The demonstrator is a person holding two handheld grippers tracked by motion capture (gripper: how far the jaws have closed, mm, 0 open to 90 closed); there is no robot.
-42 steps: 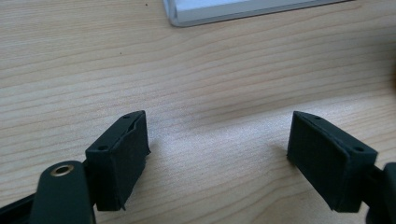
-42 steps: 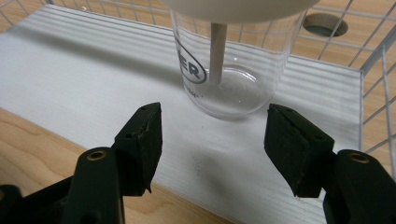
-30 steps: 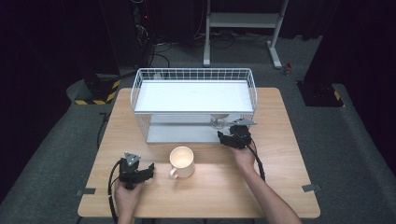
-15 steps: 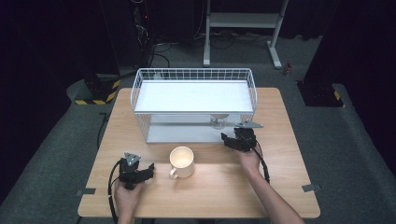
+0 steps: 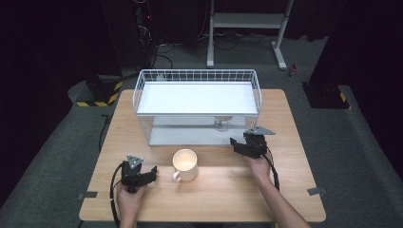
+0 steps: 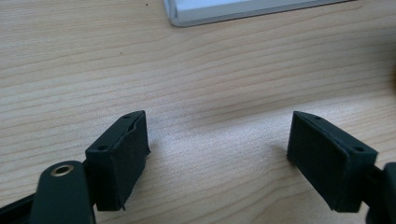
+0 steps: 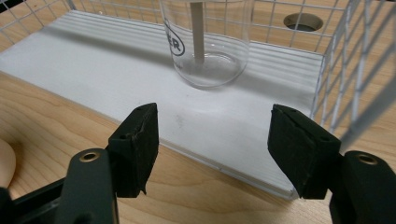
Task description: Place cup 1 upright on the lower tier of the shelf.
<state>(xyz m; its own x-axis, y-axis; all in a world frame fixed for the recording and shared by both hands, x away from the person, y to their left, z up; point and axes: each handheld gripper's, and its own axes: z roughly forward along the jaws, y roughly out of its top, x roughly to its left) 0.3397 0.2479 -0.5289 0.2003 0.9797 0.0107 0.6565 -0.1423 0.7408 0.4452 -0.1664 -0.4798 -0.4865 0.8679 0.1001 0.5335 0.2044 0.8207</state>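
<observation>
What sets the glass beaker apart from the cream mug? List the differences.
The glass beaker is clear; the cream mug is opaque. The glass beaker stands inside the wire rack on its lower shelf; the cream mug sits on the open table. The cream mug shows a handle; the glass beaker shows none. Both stand upright.

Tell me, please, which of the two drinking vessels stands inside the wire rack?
The clear glass beaker: it stands on the wire rack's lower shelf, before the right gripper. The cream mug sits out on the open table.

Cream mug point(image 5: 185, 164), white wire rack point(image 5: 197, 76), clear glass point(image 7: 205, 42).
</observation>
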